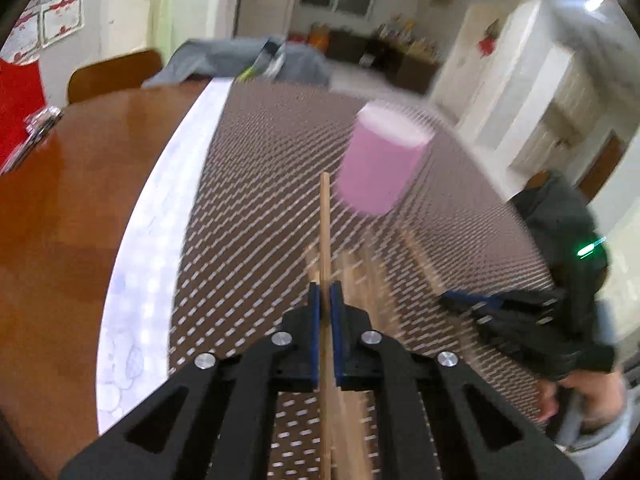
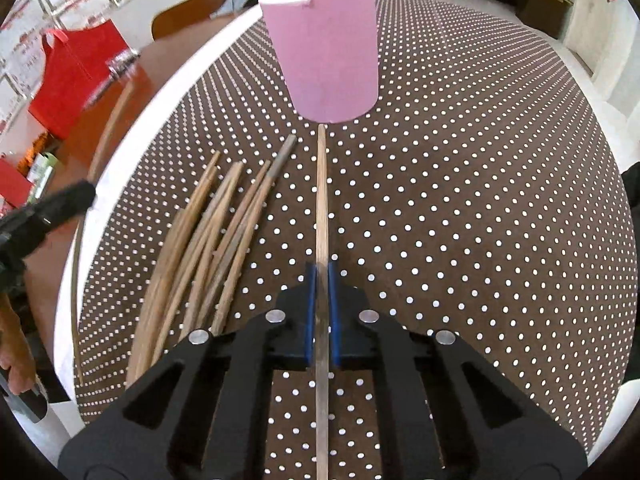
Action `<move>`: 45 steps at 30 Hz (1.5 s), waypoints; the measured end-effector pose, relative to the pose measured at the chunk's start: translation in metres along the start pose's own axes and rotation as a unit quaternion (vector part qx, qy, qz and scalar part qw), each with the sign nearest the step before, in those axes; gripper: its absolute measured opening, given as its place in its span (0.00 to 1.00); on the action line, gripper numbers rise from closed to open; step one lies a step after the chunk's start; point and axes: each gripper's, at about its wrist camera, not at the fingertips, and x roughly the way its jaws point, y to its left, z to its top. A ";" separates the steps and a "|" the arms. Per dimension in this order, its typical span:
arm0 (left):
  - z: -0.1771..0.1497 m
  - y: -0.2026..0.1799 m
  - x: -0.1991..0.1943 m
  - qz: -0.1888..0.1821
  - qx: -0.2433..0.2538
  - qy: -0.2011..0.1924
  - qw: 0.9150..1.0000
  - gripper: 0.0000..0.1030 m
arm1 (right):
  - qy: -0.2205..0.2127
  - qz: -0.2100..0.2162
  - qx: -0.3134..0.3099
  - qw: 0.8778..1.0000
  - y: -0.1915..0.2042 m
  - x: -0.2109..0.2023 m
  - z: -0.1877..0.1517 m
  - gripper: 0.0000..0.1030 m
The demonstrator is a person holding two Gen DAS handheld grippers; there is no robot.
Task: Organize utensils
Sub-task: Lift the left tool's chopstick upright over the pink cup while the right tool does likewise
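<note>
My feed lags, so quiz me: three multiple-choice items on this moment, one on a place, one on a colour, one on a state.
1. Seen from the right wrist, where does the loose chopstick pile lie relative to the right tongs?
A. to their left
B. to their right
C. inside the cup

2. What colour is the cup?
A. blue
B. pink
C. green

3. What are the left tongs doing?
A. gaping open, holding nothing
B. clamping the cup's rim
C. shut on a chopstick

Answers: 1 A, the pile fans out left of the tongs on the dotted mat. 2 B, its wall is pink in both views. 3 C, one stick runs between the closed pads.
</note>
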 end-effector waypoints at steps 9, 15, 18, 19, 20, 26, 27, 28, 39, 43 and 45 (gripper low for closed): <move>0.026 -0.037 -0.030 -0.076 0.035 -0.086 0.993 0.05 | -0.061 0.044 0.021 0.997 -0.041 -0.059 -0.012 0.06; 0.054 -0.055 -0.019 -0.079 0.056 -0.136 0.986 0.05 | -0.104 0.066 0.030 0.992 -0.074 -0.099 0.002 0.06; 0.067 -0.062 -0.019 -0.078 0.064 -0.167 0.981 0.05 | -0.125 0.076 0.030 0.989 -0.085 -0.119 0.011 0.06; 0.073 -0.065 -0.018 -0.078 0.068 -0.183 0.978 0.05 | -0.133 0.078 0.030 0.988 -0.090 -0.124 0.014 0.06; 0.078 -0.067 -0.017 -0.079 0.071 -0.197 0.975 0.05 | -0.138 0.079 0.030 0.987 -0.088 -0.123 0.015 0.06; 0.114 -0.069 -0.008 -0.082 0.053 -0.273 0.957 0.05 | -0.194 0.074 0.041 0.977 -0.091 -0.150 0.040 0.06; 0.119 -0.069 -0.006 -0.081 0.048 -0.285 0.954 0.05 | -0.211 0.067 0.043 0.974 -0.085 -0.156 0.045 0.06; 0.126 -0.070 -0.002 -0.080 0.044 -0.306 0.948 0.05 | -0.226 0.061 0.043 0.971 -0.088 -0.161 0.052 0.06; 0.161 -0.070 0.033 -0.046 0.014 -0.414 0.909 0.05 | -0.382 0.008 0.034 0.924 -0.048 -0.184 0.095 0.06; 0.162 -0.063 0.056 -0.021 0.010 -0.415 0.910 0.05 | -0.433 0.002 0.044 0.900 -0.047 -0.181 0.103 0.06; 0.161 -0.060 0.067 -0.028 0.007 -0.397 0.917 0.05 | -0.446 0.002 0.047 0.894 -0.049 -0.177 0.108 0.06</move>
